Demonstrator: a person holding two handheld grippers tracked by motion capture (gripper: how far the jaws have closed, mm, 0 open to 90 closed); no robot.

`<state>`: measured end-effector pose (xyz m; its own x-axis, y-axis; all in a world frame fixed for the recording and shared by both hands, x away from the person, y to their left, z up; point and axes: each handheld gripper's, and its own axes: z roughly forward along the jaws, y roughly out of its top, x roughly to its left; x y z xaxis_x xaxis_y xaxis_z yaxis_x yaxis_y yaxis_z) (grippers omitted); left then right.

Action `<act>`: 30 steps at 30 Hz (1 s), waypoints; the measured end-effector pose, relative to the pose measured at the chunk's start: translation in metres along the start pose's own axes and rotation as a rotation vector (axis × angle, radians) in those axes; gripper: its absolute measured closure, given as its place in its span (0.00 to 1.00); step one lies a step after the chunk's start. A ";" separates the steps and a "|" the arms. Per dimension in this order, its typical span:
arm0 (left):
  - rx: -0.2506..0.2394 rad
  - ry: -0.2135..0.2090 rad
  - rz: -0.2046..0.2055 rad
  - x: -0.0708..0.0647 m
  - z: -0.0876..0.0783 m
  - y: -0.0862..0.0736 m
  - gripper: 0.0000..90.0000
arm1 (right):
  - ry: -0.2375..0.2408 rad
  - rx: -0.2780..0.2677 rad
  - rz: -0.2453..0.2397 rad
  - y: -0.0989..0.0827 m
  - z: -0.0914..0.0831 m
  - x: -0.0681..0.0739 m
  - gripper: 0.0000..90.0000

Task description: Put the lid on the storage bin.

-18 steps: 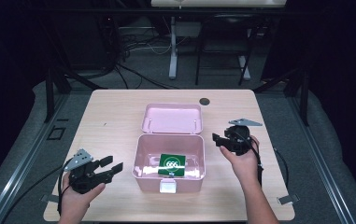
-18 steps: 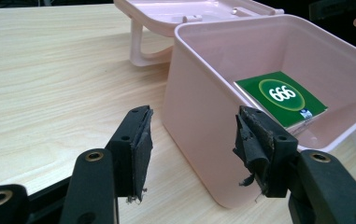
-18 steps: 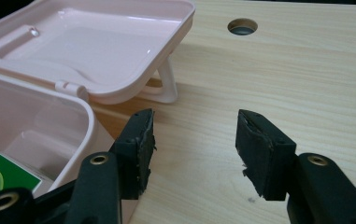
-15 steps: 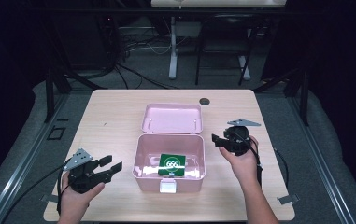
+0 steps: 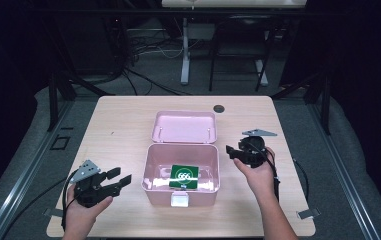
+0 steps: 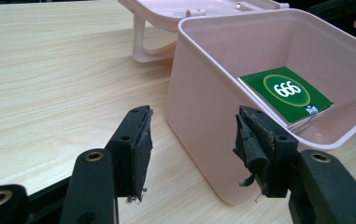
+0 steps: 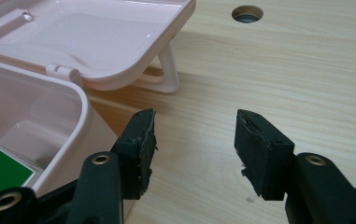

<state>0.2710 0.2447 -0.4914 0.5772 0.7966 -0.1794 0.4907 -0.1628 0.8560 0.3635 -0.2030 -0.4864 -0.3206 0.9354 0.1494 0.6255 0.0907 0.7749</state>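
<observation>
**Fingers of both grippers spread wide, pink box open between them**

Fingers [image 6: 136,149] of the left gripper [image 5: 111,181] stand well apart with nothing between them; in the left gripper view they frame the near corner of the pink box [image 6: 203,107] without touching it; the right gripper [image 5: 234,152] has its fingers [image 7: 140,147] just as wide, with bare wooden surface [image 7: 283,70] showing in the gap. From where I stand, the box [image 5: 180,192] sits in the middle of the surface [image 5: 123,120], its lid [image 5: 184,126] thrown back flat behind it and propped on its handle [image 7: 168,77]; a green packet [image 5: 185,175] with white "666" printed on it lies on the floor of the box, toward the side nearer the right gripper. The left gripper rests low, well to the left of the box and pointing at it; the right gripper is held just off the box's right rim, aimed across toward the back corner and the lid. Set against the picture from a moment before, almost nothing differs: the box, lid and packet lie where they lay; the left hand [image 5: 80,212] has not shifted; the right gripper sits in much the same spot beside the rim, any drift too slight to be sure of; a dark round hole [image 5: 219,108] marks the surface behind the lid.
</observation>
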 end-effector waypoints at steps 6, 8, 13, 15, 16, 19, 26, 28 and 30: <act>0.003 -0.001 0.004 -0.001 0.001 0.000 0.51 | 0.003 0.002 -0.011 0.001 0.000 0.004 0.53; 0.004 0.000 0.004 0.000 0.001 0.000 0.51 | 0.005 -0.005 -0.017 0.002 -0.002 0.004 0.53; 0.008 0.000 0.000 0.001 0.000 0.001 0.51 | 0.010 -0.019 -0.002 0.005 -0.006 0.003 0.53; 0.006 -0.002 -0.004 0.000 0.000 0.002 0.51 | 0.014 -0.017 -0.005 0.007 -0.007 0.002 0.53; 0.002 0.002 -0.005 0.000 0.001 0.002 0.51 | 0.016 -0.021 -0.004 0.008 -0.006 0.002 0.53; 0.004 0.008 -0.002 -0.001 0.002 0.004 0.51 | 0.011 0.003 -0.021 0.013 -0.004 0.001 0.53; 0.006 -0.003 0.007 -0.006 0.003 0.008 0.53 | 0.058 0.047 0.006 0.035 -0.001 0.001 0.55; 0.009 -0.009 0.010 -0.007 0.005 0.009 0.53 | 0.072 0.071 0.010 0.043 0.002 0.004 0.55; 0.015 -0.012 0.011 -0.008 0.005 0.010 0.53 | 0.074 0.081 0.011 0.045 0.003 0.004 0.55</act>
<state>0.2744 0.2335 -0.4841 0.5906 0.7875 -0.1761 0.4939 -0.1802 0.8506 0.3930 -0.1939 -0.4526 -0.3632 0.9089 0.2049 0.6838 0.1106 0.7213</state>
